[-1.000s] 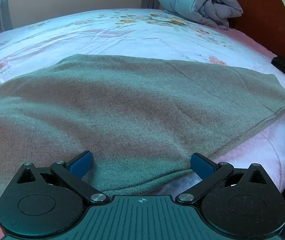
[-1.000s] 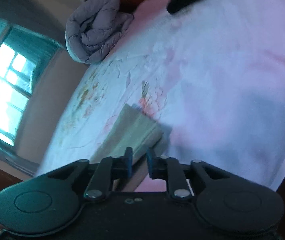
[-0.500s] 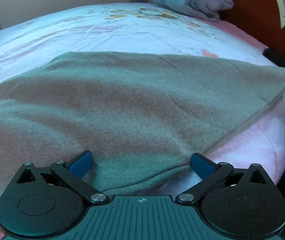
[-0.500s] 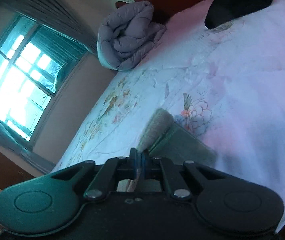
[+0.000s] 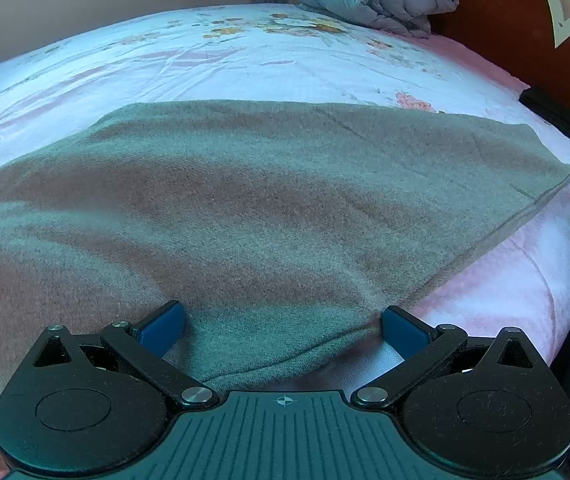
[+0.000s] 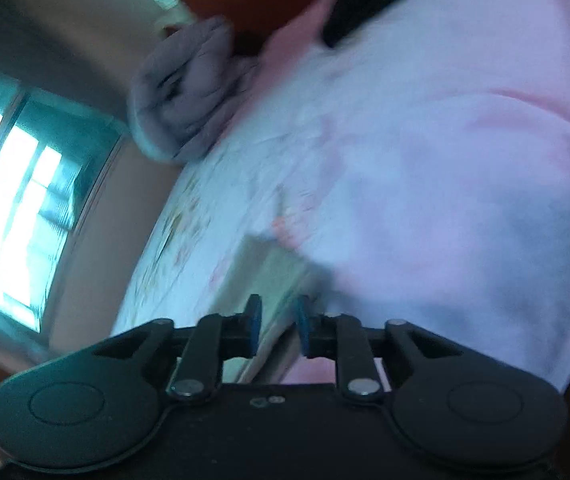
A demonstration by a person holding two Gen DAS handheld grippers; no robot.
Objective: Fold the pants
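Since half a second ago the right gripper (image 6: 276, 326) has let go: its jaws have just been opening and stand narrowly apart, the grey-green woollen pants' (image 5: 245, 208) edge between them, unpinched. The left gripper (image 5: 283, 320) rests wide open over the hem on the floral pink bed (image 5: 221, 52). No writing is legible.

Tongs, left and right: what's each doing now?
Left tongs: open, straddling the pants edge.
Right tongs: just reopened slightly; pants corner between, not pinched.
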